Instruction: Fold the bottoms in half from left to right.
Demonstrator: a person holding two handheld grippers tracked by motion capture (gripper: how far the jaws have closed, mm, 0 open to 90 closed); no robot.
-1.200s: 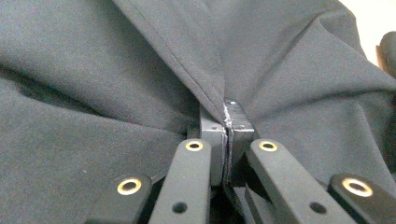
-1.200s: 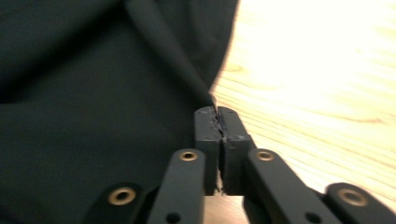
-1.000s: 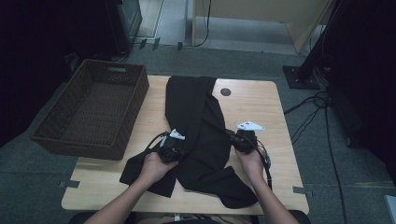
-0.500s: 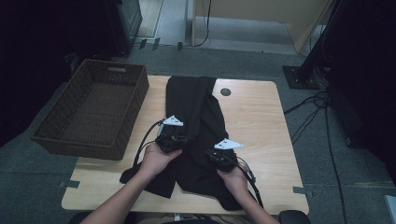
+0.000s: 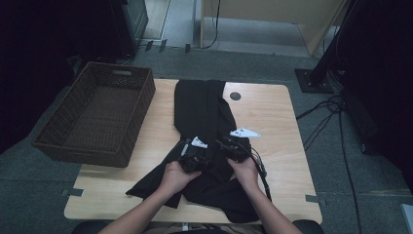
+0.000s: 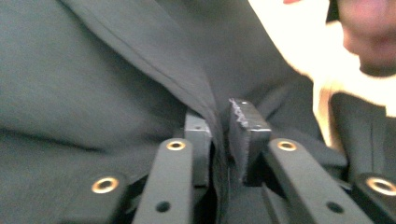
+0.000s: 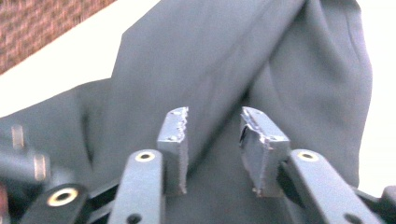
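Observation:
A black garment [image 5: 204,107] lies lengthwise down the middle of the wooden table [image 5: 272,122]. Both hands hold their grippers close together over its lower half. My left gripper [image 5: 195,152] has just been opening; in the left gripper view [image 6: 219,135] a raised fold of the dark cloth [image 6: 140,70] still runs between its narrowly parted jaws. My right gripper [image 5: 230,145] has also just been opening; in the right gripper view [image 7: 215,135] its jaws stand clearly apart over a ridge of the cloth [image 7: 243,60], gripping nothing.
A brown wicker basket [image 5: 97,112] stands at the table's left end, partly over the edge. A round cable hole [image 5: 235,96] is near the far edge. Cables [image 5: 326,117] trail on the floor at the right. Bare wood shows right of the garment.
The hands, which held the garment apart at its two sides, have come together over its middle. Both grippers' jaws have parted.

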